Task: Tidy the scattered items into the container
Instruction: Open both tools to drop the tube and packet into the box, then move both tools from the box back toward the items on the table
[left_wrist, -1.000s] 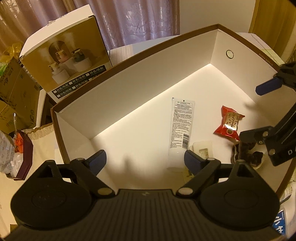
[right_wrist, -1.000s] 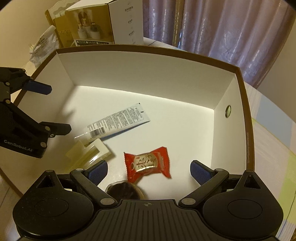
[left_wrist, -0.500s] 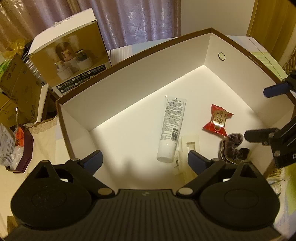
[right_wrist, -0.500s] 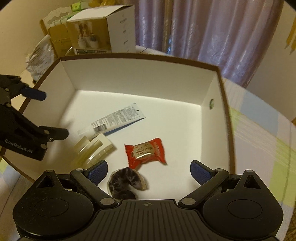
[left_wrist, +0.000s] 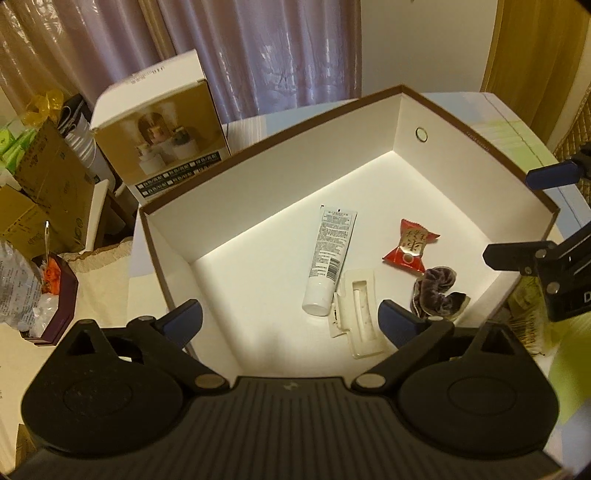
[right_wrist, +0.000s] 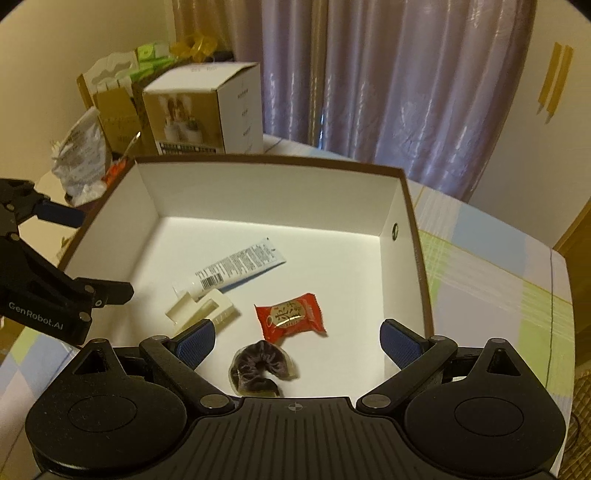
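Observation:
A white cardboard box with a brown rim (left_wrist: 280, 136) (right_wrist: 273, 159) lies open on the table. On its floor lie a white tube (left_wrist: 330, 258) (right_wrist: 236, 267), a cream plastic clip (left_wrist: 360, 314) (right_wrist: 201, 308), a red snack packet (left_wrist: 410, 245) (right_wrist: 290, 315) and a dark purple scrunchie (left_wrist: 437, 291) (right_wrist: 258, 365). My left gripper (left_wrist: 290, 321) hovers open above the box's near-left side, holding nothing. My right gripper (right_wrist: 297, 341) hangs open and empty over the near-right side, above the scrunchie. Each gripper shows at the edge of the other's view.
A tall product carton (left_wrist: 162, 136) (right_wrist: 201, 110) stands just behind the box. Brown cardboard boxes (left_wrist: 40, 192) and a crinkled plastic bag (left_wrist: 18, 291) crowd the left. A checked tablecloth (right_wrist: 491, 280) covers the table right of the box. Purple curtains (right_wrist: 388, 85) hang behind.
Both grippers have pulled back and risen, so the box looks smaller and the room behind shows more. The scrunchie now lies fully in view on the box floor.

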